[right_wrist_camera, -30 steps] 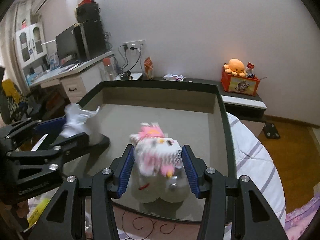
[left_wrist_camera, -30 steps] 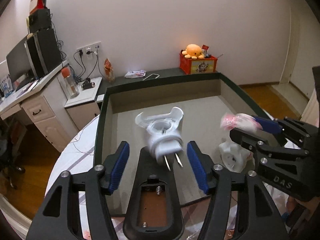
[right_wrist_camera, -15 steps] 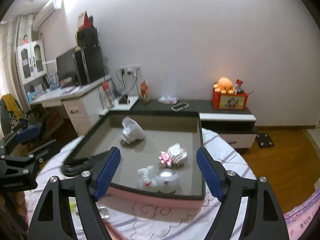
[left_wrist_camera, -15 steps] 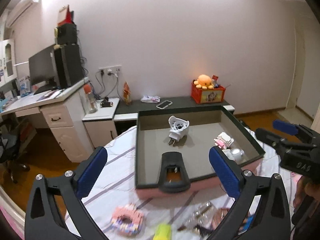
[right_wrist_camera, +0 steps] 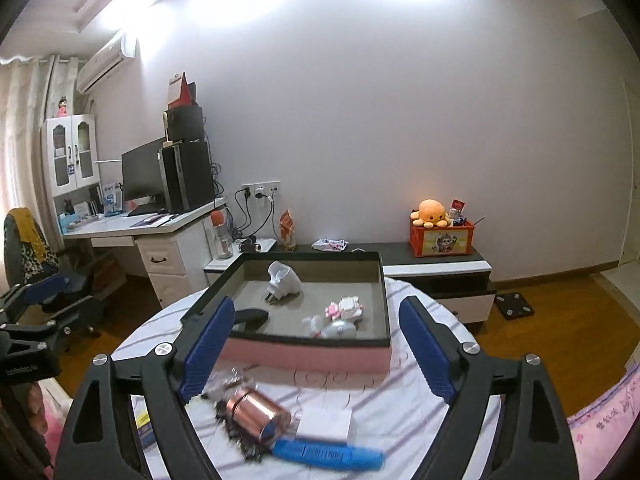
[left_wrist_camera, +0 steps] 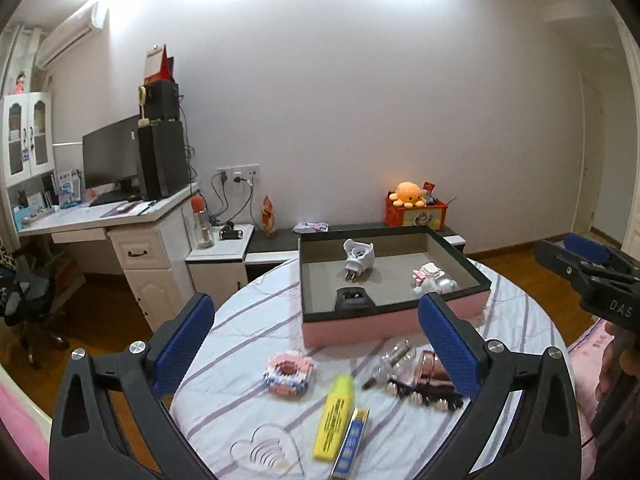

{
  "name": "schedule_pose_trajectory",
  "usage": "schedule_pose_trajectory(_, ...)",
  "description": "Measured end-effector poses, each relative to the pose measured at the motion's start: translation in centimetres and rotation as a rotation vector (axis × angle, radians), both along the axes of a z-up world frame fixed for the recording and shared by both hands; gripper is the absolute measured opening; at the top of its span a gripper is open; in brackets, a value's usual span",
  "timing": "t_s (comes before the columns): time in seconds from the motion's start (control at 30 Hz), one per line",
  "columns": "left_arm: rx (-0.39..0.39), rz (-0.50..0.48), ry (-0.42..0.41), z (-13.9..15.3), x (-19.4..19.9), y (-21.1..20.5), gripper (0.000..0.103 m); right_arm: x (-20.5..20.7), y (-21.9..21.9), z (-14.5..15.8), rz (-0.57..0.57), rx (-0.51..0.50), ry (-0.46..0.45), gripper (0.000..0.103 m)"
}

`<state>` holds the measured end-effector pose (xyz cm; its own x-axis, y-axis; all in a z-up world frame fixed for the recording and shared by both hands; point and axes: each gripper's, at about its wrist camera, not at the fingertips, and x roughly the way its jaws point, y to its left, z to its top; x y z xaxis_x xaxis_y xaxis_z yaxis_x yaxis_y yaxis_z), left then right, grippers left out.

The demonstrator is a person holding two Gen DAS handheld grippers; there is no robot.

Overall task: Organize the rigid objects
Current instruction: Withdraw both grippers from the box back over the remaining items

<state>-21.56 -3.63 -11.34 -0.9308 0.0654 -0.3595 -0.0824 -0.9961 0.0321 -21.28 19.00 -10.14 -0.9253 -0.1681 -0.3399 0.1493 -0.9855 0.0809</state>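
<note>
The pink tray with a dark rim holds a white plug adapter, a pink-and-white block toy and a black piece. My left gripper hangs wide open and empty in front of the tray, above a yellow highlighter, a pink block ring and a blue box. My right gripper is also back from the tray, its jaws still opening with nothing between them. It hovers over a copper cylinder and a blue bar.
The round table has a striped cloth. Dark beads and a clear bulb-like piece lie near the copper cylinder. A desk stands at the left, and a low cabinet with an orange crate is behind the tray.
Both grippers let go of the plug adapter and the block toy, opened wide, and pulled back and up out of the tray. Both items now lie in the tray.
</note>
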Motion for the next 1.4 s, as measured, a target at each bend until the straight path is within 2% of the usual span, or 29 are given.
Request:
schedule_pose_trajectory(0.43, 0.036, -0.002, -0.026, -0.5, 3.7, -1.9, 0.103, 4.8, -1.1, -0.6, 0.009, 0.026, -0.023, 0.086)
schedule_pose_trajectory(0.77, 0.02, 0.003, -0.085, -2.3, 3.7, -2.4, 0.103, 5.2, -0.8, -2.3, -0.008, 0.034, -0.08, 0.086)
schedule_pose_trajectory(1.17, -0.015, -0.088, -0.262, -9.4, 1.2, -0.1, 0.102, 2.6, -0.2, -6.8, -0.017, 0.027, -0.219, 0.086)
schedule_pose_trajectory(1.27, -0.012, -0.105, -0.322, -11.1, 0.2, 0.3, 0.088, 2.0, 0.2, -7.8, -0.028, 0.025, -0.25, 0.086)
schedule_pose_trajectory(1.33, -0.019, -0.1, -0.367, -12.3, -0.6, 0.6, 0.074, 1.7, 0.5, -8.4, -0.031, 0.02, -0.267, 0.086)
schedule_pose_trajectory(1.4, -0.016, -0.108, -0.407, -13.3, -1.2, 0.8, 0.064, 1.3, 0.7, -8.9, -0.035, 0.017, -0.285, 0.086)
